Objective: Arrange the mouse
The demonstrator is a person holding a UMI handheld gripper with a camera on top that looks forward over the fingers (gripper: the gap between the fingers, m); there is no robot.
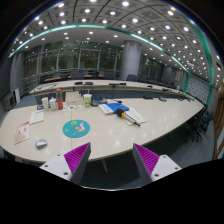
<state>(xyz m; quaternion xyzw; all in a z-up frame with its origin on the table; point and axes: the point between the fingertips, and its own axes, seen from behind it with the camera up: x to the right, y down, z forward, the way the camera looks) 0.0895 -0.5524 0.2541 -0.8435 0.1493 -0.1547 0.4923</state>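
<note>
- Lying on the long pale table is a small grey mouse, round and low like a smooth pebble.
- The mouse sits near the table's near edge, toward its left end, on bare tabletop.
- It is too small in this view to tell its buttons or which way it points.
- The gripper hangs above the near edge of the table, with its two fingers spread wide and nothing between them.
- Each finger has a purple pad; the left pad and the right pad are well apart.
- The mouse lies to the left of the left finger and a little ahead of it, not between the fingers and not touching them.
- A round blue mat lies on the table beyond the mouse and a bit to its right, ahead of the left finger.
- Some papers lie near the left end of the table, just beyond the mouse.
- Bottles and cups stand in a group near the far edge on the left side.
- A blue book or folder and a white sheet lie around the middle of the table.
- Beyond the table is a big room with dark windows and many small ceiling lights.
</note>
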